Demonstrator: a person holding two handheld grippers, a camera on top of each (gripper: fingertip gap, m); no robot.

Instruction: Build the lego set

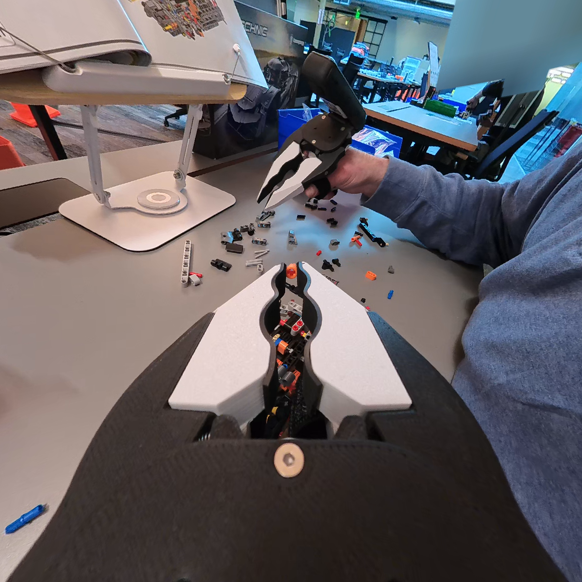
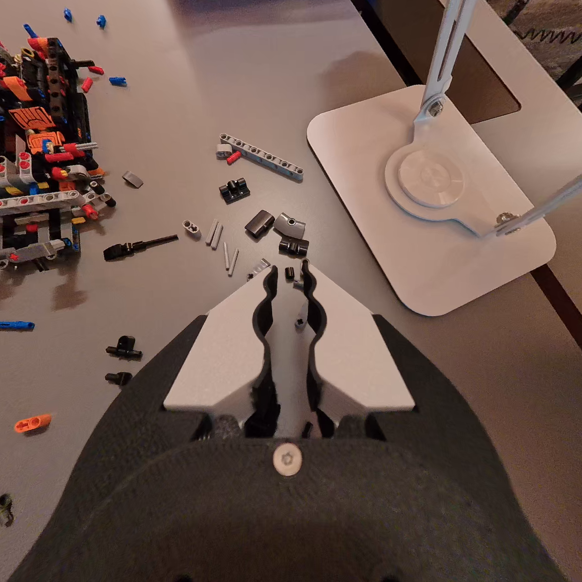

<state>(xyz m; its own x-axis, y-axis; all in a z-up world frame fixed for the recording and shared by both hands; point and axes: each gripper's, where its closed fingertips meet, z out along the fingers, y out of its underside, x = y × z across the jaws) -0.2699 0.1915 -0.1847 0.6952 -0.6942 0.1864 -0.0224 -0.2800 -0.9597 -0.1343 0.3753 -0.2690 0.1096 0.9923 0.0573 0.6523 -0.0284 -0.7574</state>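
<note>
Orange-and-black lego model (image 2: 41,151) sits at the table's (image 2: 189,78) left; the left gripper (image 1: 294,272) is clamped on its orange piece (image 1: 291,271). Rightward, the right gripper (image 2: 289,271) hovers parted over a small black piece (image 2: 289,272) beside the stand base (image 2: 441,195).

Loose pieces (image 2: 258,226) lie mid-tabletop (image 2: 189,78) between the part-built model (image 2: 41,151) at its left edge and the stand base (image 2: 362,151) rightward.

Loose pieces (image 2: 258,225) crowd the table (image 2: 195,78) between the model (image 2: 41,151) and stand base (image 2: 441,195); farther table lies bare.
</note>
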